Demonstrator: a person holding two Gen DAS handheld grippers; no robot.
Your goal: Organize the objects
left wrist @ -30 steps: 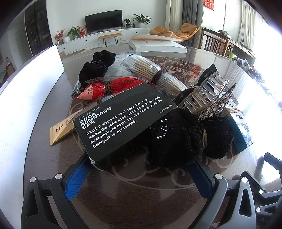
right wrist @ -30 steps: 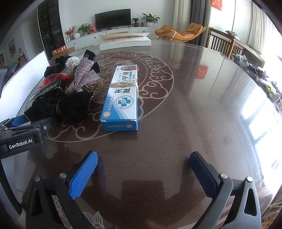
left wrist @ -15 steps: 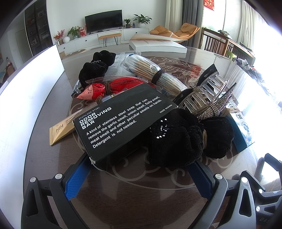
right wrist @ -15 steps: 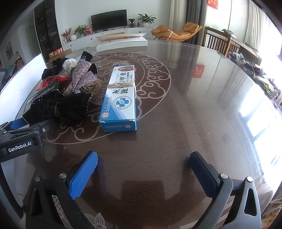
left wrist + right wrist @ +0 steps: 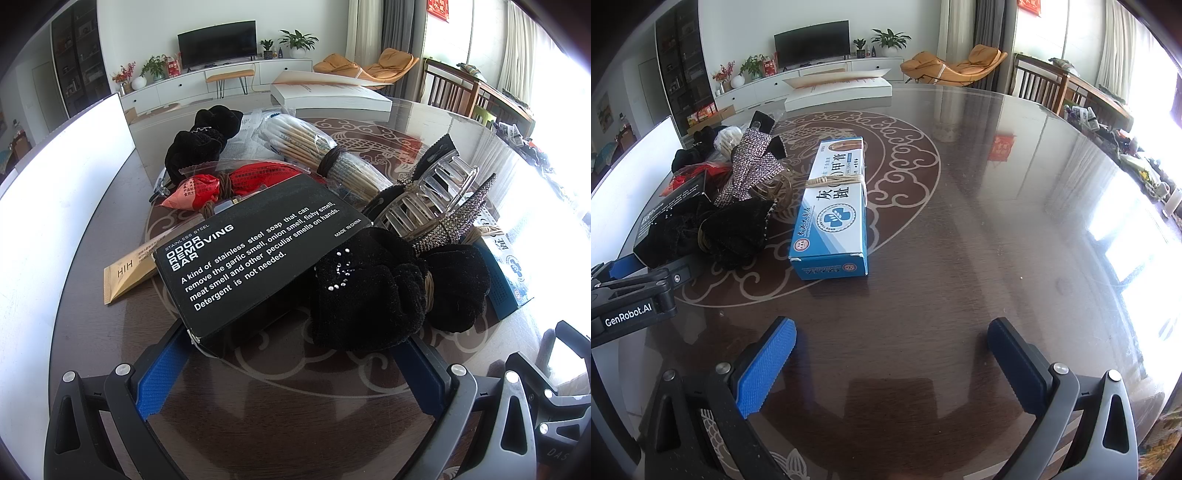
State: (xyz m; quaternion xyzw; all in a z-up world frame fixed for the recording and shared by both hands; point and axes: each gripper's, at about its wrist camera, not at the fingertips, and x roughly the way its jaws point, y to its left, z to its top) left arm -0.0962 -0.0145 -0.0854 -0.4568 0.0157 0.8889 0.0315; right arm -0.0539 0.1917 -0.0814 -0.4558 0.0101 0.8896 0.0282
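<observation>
Plainly, both tongs gape, left tongs (image 5: 291, 354) before black box (image 5: 258, 254) reading "ODOR REMOVING BAR".

Both wrist views face the TV; left nearer, perhaps sharing blue box (image 5: 834, 210)

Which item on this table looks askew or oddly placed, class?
The black soap box sits tilted, propped on the clutter instead of flat on the table. A black velvet scrunchie leans against it. The blue box lies flat, apart.
</observation>
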